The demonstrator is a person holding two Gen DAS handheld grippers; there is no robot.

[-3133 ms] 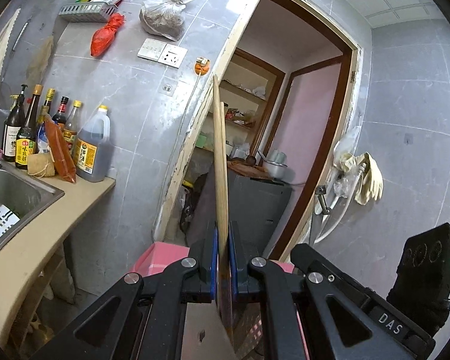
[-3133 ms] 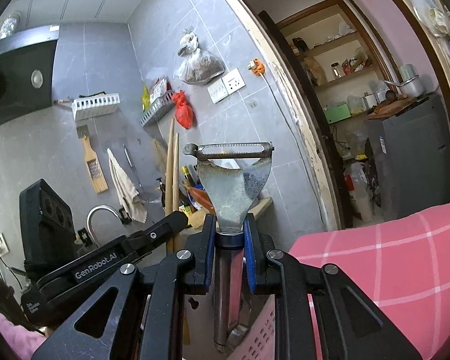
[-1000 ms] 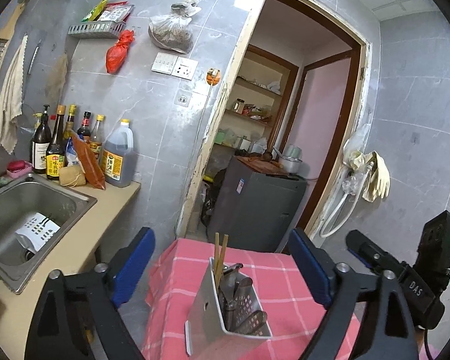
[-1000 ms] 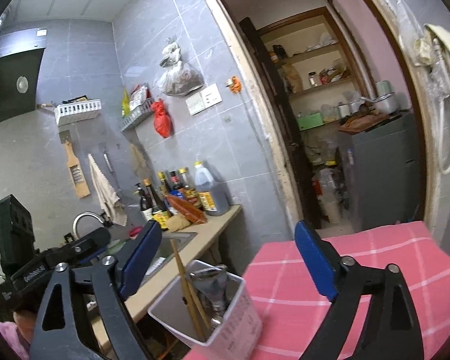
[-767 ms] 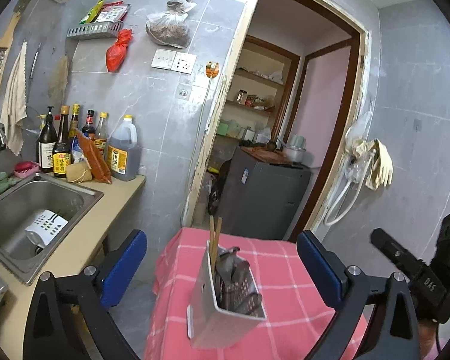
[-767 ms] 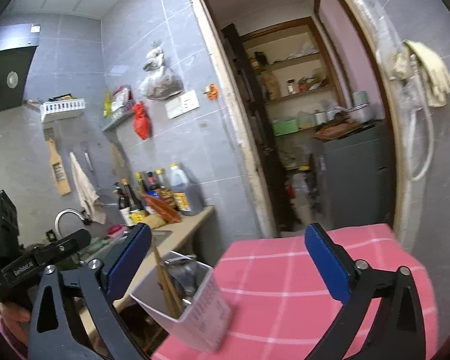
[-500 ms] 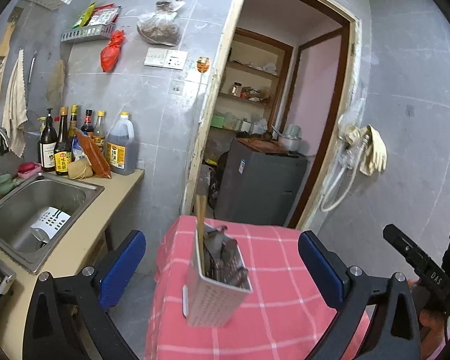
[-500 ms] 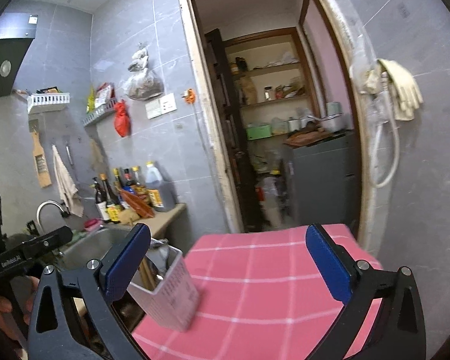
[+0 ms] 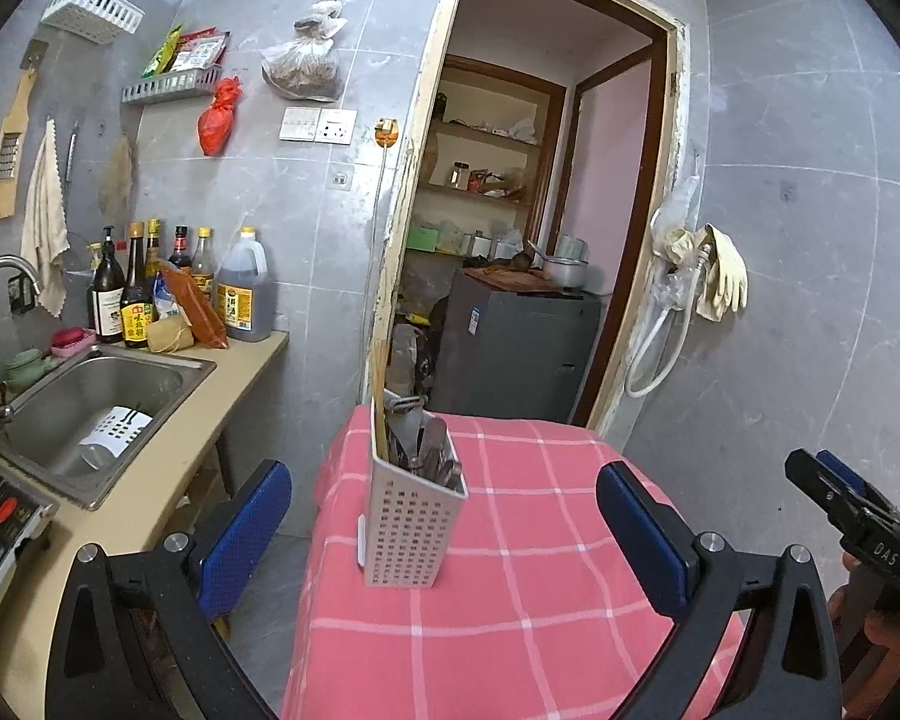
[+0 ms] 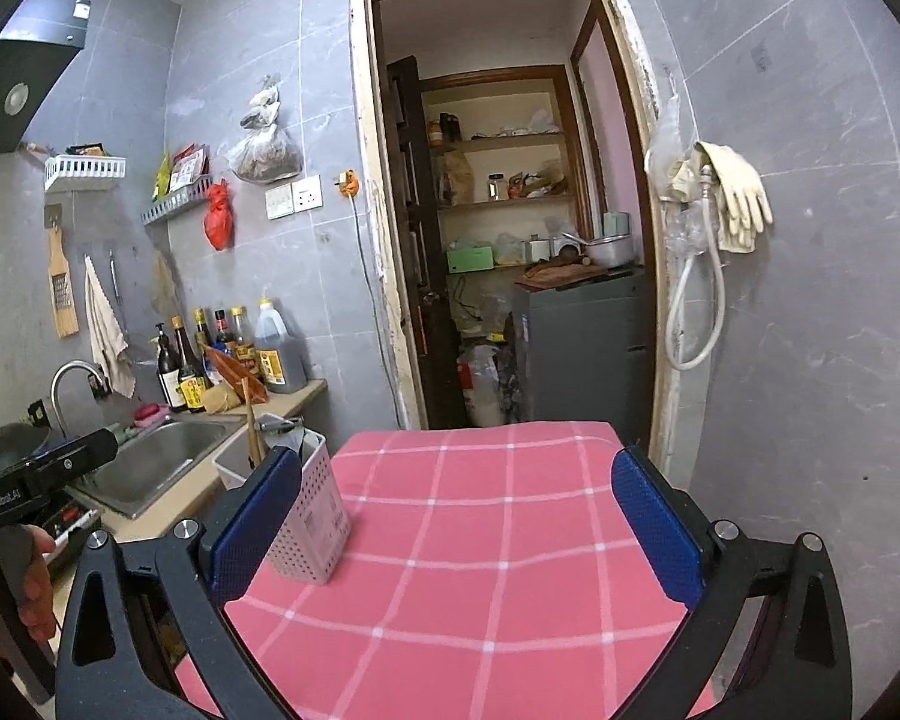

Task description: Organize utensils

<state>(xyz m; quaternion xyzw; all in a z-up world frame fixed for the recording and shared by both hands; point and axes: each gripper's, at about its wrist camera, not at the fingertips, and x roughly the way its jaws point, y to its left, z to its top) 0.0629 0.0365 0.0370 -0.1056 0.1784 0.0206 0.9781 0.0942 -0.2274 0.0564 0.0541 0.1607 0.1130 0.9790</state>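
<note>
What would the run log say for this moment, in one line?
left claw: open, empty | right claw: open, empty | wooden chopsticks: in white perforated plastic holder | holder: upright on pink checked tablecloth

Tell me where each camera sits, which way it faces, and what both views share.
Left wrist: sits on the left gripper, open, facing the utensil holder on the pink checked tablecloth; the right gripper shows at the right edge.
Right wrist: sits on the right gripper, open, facing the doorway across the tablecloth; the left gripper shows at left.
Shared: holder, tablecloth, sink, doorway.
</note>
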